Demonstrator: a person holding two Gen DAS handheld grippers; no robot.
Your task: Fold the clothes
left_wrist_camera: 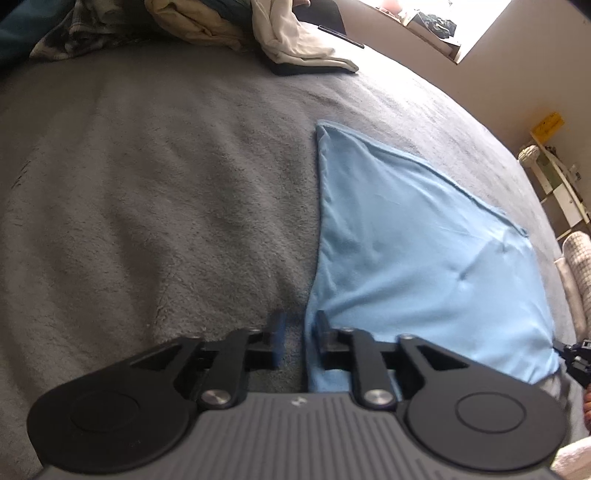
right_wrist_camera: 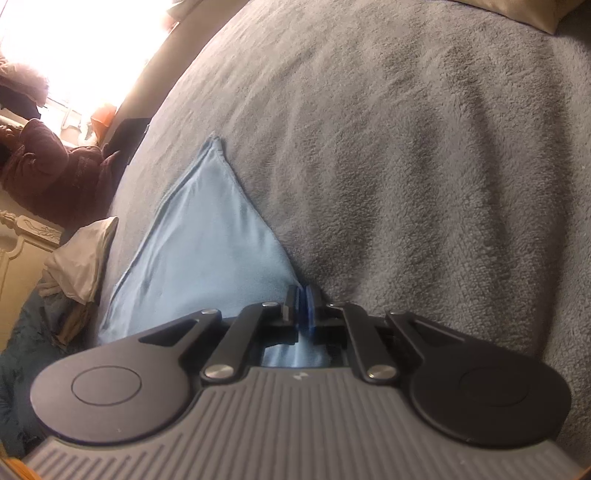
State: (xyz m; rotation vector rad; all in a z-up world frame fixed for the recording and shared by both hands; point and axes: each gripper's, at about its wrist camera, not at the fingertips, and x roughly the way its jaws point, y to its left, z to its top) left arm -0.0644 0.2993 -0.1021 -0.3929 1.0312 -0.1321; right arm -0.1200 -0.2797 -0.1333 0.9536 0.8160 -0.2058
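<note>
Left wrist: grey fleece blanket (left_wrist_camera: 147, 192), sunlit window (left_wrist_camera: 443, 22).

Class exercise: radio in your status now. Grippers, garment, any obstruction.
Left gripper open at the blue cloth's edge. Right gripper shut on its corner. Cloth flat on grey blanket; nothing in the way.

A folded garment (left_wrist_camera: 417, 251) lies flat on the bed (left_wrist_camera: 166, 184), toward its near right edge. A heap of clothes (left_wrist_camera: 221, 26) sits at the far edge, well apart from the garment.
</note>
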